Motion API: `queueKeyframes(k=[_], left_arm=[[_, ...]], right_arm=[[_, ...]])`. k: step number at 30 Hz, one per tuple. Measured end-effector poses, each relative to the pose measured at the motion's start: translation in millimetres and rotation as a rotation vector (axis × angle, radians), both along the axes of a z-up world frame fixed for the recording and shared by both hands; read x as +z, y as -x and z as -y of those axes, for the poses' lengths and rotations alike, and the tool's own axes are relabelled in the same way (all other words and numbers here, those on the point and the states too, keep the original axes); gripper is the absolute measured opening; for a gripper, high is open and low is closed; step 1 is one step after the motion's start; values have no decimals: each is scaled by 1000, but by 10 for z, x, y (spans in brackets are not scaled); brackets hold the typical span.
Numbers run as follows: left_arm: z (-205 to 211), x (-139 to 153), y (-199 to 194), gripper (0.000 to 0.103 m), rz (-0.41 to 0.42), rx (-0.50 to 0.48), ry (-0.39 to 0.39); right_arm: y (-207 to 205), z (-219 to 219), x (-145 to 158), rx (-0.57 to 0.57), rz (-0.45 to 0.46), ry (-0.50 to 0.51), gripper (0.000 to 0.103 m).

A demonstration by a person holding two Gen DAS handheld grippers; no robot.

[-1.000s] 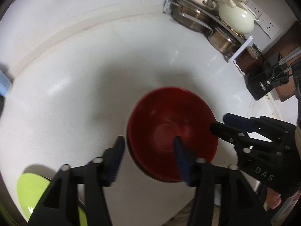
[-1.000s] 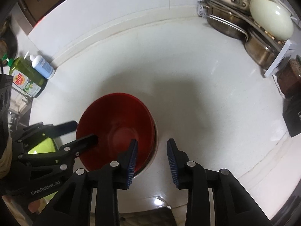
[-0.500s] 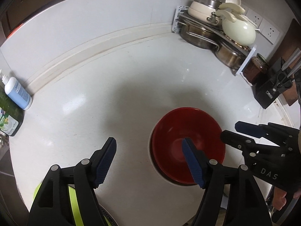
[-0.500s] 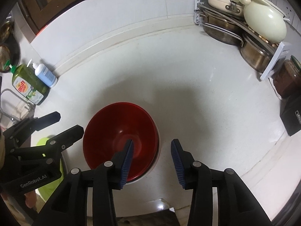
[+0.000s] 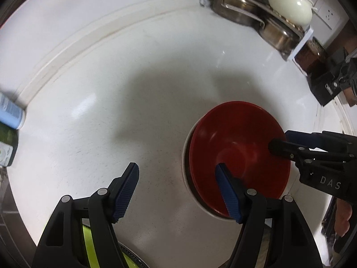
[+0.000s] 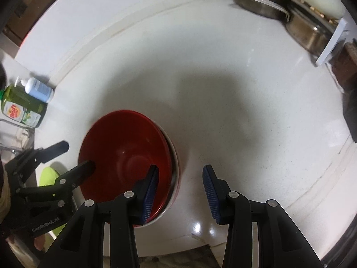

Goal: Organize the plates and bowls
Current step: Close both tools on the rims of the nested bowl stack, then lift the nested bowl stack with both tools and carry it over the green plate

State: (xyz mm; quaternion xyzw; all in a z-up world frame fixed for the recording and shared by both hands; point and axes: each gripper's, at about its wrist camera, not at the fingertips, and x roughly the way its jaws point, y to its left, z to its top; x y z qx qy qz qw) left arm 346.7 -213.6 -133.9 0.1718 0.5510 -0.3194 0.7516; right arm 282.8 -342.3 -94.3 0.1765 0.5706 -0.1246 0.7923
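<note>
Two nested red bowls (image 5: 238,151); empty

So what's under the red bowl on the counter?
A white rim shows beneath the red bowl, so it sits in a white dish. How many dishes are stacked there is covered.

- A home kitchen, seen over a white speckled countertop (image 6: 245,102) with a raised white edge strip along the wall.
- Steel pans (image 5: 236,11) and a cream lidded pot (image 5: 290,9) sit on a rack in the corner.
- A green dish-soap bottle (image 6: 20,109) and a pale blue pump bottle (image 6: 39,90) lie near the sink side.
- Wall sockets (image 5: 321,11) show behind the pot.
</note>
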Motion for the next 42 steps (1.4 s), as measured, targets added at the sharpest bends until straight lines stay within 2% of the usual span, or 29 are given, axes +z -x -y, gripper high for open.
queueKeyframes(k=[5,6,8,12,17,21,25,31,37,42], left_arm=[[103,-81,-74,61,-61,-48,-56],[104,-80,-74,61,-65,-61,-62],[157,-84,-87,60,-63,-87,-87],[209,-120,-127,50,-76,-102,-126],[283,-163,-125,37,-133,-121,-121],[300,-227,-133,32,-192,-115,-109],[315,-316,-138,29,-272,-109,-99],[364,-329,-120,28,-298,-87,-112],[303,-264,-75,28,-292,-67,-122],[145,-87,-63,28,-261,-50,-104]], right_arm=[[-76,49,-113,23,-66,-53,38],[-94,56,-137,29,-87,-60,34],[-112,55,-157,42,-103,-72,33],[-127,19,-178,60,-126,-65,31],[-127,-13,-222,63,-141,-106,26],[-112,-17,-254,63,-150,-123,25],[-125,-16,-294,53,-158,-129,25],[-165,-20,-316,43,-166,-124,23],[-211,-38,-304,40,-175,-121,22],[-275,-85,-207,55,-167,-117,20]])
